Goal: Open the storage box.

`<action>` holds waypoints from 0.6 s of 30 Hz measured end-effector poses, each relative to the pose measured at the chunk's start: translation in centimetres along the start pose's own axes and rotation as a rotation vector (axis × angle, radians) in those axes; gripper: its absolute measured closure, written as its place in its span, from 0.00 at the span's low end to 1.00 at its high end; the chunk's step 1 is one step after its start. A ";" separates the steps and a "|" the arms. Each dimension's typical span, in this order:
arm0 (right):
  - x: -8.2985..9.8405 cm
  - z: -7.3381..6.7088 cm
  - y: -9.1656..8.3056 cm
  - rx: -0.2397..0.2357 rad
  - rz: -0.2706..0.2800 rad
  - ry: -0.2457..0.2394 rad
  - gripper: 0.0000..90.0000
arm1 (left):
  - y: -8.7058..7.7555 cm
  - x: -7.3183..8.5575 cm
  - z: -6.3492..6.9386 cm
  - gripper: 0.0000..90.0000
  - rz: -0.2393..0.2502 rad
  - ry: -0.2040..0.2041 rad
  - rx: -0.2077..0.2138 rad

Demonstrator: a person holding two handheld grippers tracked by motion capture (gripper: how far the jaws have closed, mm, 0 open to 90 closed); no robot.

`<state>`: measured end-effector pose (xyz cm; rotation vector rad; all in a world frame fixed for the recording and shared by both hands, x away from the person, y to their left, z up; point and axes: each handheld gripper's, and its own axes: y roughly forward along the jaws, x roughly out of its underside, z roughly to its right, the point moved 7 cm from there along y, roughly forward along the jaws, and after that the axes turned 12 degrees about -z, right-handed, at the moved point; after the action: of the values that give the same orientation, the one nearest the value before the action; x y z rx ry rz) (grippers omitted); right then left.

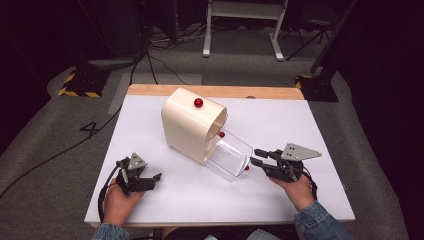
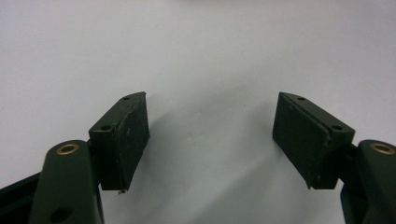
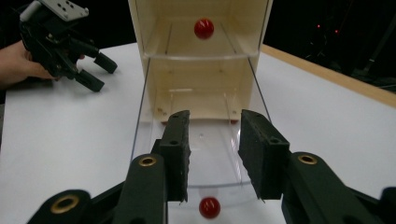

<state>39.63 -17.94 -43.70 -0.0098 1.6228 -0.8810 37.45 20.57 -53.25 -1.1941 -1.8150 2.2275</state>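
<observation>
A: Start at the right gripper (image 3: 212,156). How do its jaws stand?

B: Apart, a modest gap, nothing pinched. In the right gripper view they sit just above the red knob (image 3: 209,207) on the front of the clear drawer (image 3: 201,140). The knob is free below the gap, not touched by either pad.

A: And the drawer?

B: Pulled well out of the cream cabinet (image 1: 187,125), tilting down toward the tabletop (image 1: 300,130) at its front edge. From above, the drawer (image 1: 227,157) reaches almost to the right gripper (image 1: 256,156), with the knob (image 1: 247,168) just beside the jaw tips.

A: So which step is this?

B: I judge the drawer pull is done and the knob is let go. A second red knob (image 3: 204,28) sits on the upper drawer, shut inside the cabinet.

A: The left gripper?

B: It rests low at the near left of the tabletop, well apart from the cabinet. Its own view shows the left gripper (image 2: 211,135) with jaws wide apart over bare white surface, holding nothing.

A: Next move?

B: Probably either backing the right hand (image 1: 299,190) clear, or lifting to the upper knob. That calls for centring the gap on the small ball and closing gently, since the light cabinet could slide; the left gripper could brace it.
</observation>
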 end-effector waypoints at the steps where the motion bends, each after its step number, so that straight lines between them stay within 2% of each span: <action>1: -0.5 -0.1 -0.1 0.001 0.005 -0.006 0.70 | 0.0 0.0 0.0 0.30 0.000 0.000 0.000; 2: -1.5 -0.3 -0.1 -0.001 0.015 -0.011 0.70 | 0.0 0.0 0.0 0.30 0.002 -0.001 -0.001; 3: -1.5 -0.3 -0.1 -0.001 0.015 -0.011 0.70 | 0.0 0.0 0.0 0.30 0.002 -0.002 0.000; 5: -2.9 -0.5 0.1 -0.004 0.031 -0.021 0.70 | 0.0 0.0 0.0 0.30 0.001 -0.001 -0.001; 9: -4.0 -0.8 0.6 -0.011 0.038 -0.039 0.70 | 0.0 0.0 0.0 0.30 -0.001 0.001 -0.003; 18: -7.4 -1.3 3.2 -0.045 0.053 -0.063 0.69 | 0.0 0.0 0.0 0.30 0.001 0.001 -0.004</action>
<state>41.98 -11.55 -39.26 -0.0252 1.5768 -0.7963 37.45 20.56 -53.27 -1.1962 -1.8197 2.2247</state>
